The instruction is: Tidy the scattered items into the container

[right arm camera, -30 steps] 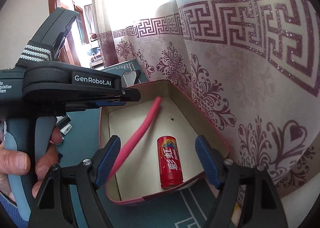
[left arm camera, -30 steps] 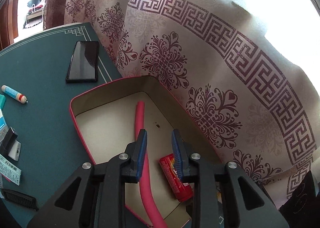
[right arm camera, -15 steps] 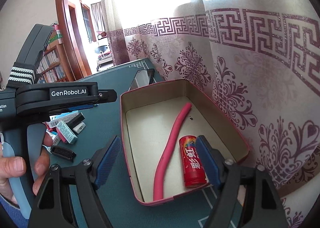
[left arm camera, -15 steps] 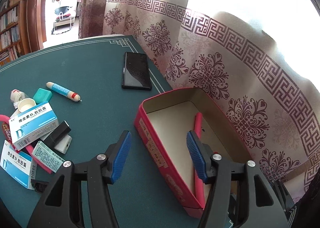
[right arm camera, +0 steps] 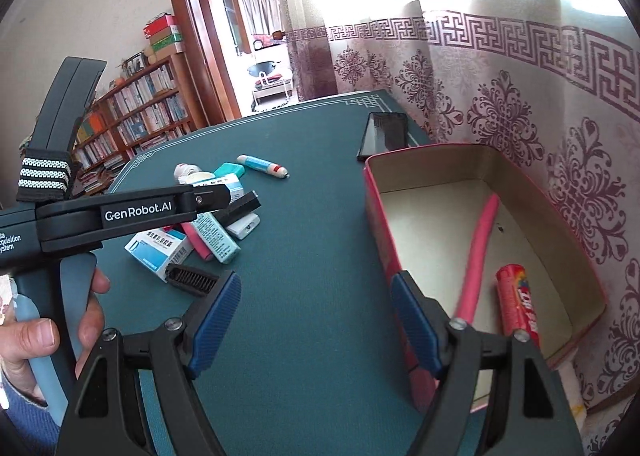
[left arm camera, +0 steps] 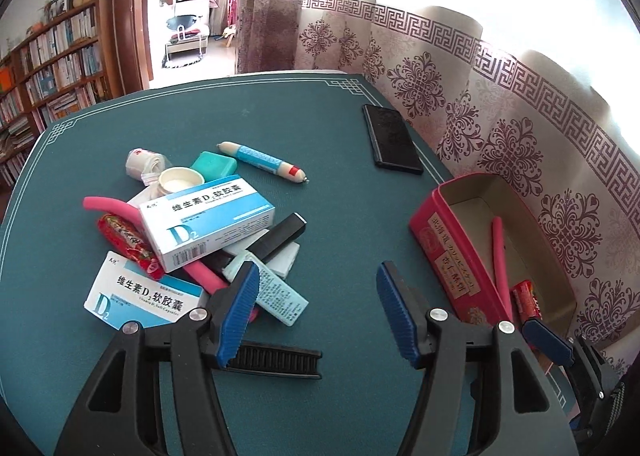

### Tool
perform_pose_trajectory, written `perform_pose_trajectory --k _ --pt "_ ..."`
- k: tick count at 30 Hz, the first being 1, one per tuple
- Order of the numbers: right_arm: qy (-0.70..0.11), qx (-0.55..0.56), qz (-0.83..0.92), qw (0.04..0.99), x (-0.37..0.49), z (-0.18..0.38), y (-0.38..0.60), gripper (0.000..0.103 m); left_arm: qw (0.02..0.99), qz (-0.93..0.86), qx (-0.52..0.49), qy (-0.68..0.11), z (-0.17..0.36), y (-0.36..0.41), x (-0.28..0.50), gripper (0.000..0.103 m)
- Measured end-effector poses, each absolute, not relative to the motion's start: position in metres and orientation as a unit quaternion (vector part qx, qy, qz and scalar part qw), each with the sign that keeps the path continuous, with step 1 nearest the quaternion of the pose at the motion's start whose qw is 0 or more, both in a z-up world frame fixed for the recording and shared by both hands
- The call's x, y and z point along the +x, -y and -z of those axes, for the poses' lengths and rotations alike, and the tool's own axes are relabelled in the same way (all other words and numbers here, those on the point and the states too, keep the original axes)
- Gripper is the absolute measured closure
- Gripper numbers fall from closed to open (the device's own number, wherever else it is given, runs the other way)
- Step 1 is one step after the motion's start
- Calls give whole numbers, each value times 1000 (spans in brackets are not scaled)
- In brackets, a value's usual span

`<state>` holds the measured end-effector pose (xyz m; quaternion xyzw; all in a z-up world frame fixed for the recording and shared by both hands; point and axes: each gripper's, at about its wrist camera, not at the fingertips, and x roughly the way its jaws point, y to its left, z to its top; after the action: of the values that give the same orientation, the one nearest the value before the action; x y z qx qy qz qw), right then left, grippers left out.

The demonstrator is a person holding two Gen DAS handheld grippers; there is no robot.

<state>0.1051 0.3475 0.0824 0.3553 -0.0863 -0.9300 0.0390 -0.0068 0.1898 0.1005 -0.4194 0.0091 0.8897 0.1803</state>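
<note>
left view: left gripper (left arm camera: 316,312) spread wide, empty, above the comb (left arm camera: 276,360); pile (left arm camera: 192,232) left of the tin (left arm camera: 452,252).
comb: light, stiff; pinch across its spine.
right view: right gripper (right arm camera: 316,324) gaping, empty, by the tin's near wall.

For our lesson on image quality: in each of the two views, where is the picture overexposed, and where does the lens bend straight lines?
Left wrist view: the window above the curtain is blown out white; the table edge curves strongly. Right wrist view: the same white glare sits top right; the door frame leans and bows, and corners go dark.
</note>
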Motion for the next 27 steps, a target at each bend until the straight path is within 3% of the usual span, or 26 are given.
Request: perform_pose_trajectory --k 12,27 --pt "37 402 902 154 55 -52 -273 22 74 -886 -455 50 -72 -74 -22 39" --pt "50 419 895 144 44 -39 -266 22 44 -872 -483 66 -44 -38 -42 39"
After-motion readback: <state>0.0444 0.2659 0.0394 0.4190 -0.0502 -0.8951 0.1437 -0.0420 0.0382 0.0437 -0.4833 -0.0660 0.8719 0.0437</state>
